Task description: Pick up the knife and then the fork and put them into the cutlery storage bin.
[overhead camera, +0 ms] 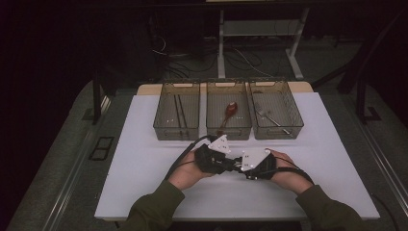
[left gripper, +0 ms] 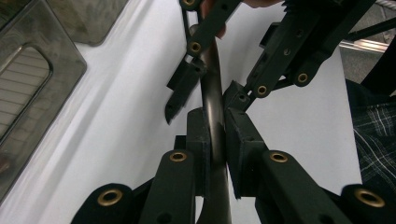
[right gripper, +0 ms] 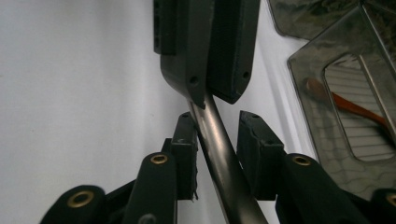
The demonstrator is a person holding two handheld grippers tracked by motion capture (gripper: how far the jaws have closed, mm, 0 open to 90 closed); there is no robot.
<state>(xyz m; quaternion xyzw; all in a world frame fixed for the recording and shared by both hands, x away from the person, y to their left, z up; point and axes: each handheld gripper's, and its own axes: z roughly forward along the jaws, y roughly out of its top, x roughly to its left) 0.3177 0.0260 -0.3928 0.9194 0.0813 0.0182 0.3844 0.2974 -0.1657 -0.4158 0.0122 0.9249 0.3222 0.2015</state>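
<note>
Left gripper (left gripper: 215, 135) clamps a metal handle (left gripper: 212, 93) — right gripper (right gripper: 217, 135) jaws flank it

No text, label, brand, number or sign can be read anywhere in these pictures
</note>
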